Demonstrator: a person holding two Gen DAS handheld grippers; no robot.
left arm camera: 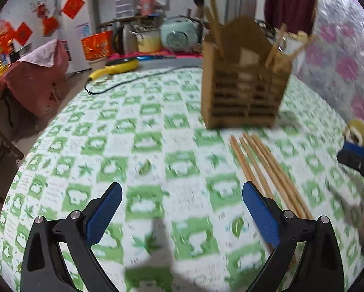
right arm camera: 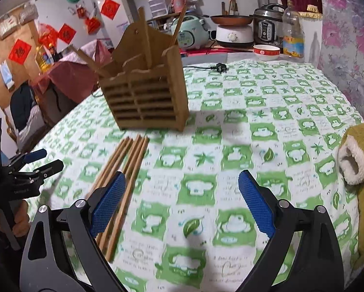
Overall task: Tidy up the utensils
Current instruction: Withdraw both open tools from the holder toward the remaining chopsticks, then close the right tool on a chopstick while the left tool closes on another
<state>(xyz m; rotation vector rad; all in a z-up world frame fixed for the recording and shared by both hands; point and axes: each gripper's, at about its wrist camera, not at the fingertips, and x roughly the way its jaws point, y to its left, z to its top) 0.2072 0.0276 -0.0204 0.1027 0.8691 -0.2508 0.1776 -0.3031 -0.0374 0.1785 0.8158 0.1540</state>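
Note:
A wooden slatted utensil holder (left arm camera: 243, 90) stands on the green-and-white tablecloth, with a few chopsticks upright in it; it also shows in the right wrist view (right arm camera: 145, 95). Several loose wooden chopsticks (left arm camera: 267, 172) lie on the cloth in front of it, also seen in the right wrist view (right arm camera: 123, 170). My left gripper (left arm camera: 182, 189) is open and empty, the chopsticks beside its right finger. My right gripper (right arm camera: 182, 180) is open and empty, the chopsticks under its left finger. Each gripper shows at the other view's edge: the right one (left arm camera: 357, 155), the left one (right arm camera: 35, 163).
A yellow plush toy (right arm camera: 359, 170) lies at the table's right edge. A black cable with a plug (right arm camera: 218, 67) runs across the far side of the table. Pots, cookers, a bowl (right arm camera: 266, 51) and a bottle stand on the counter behind.

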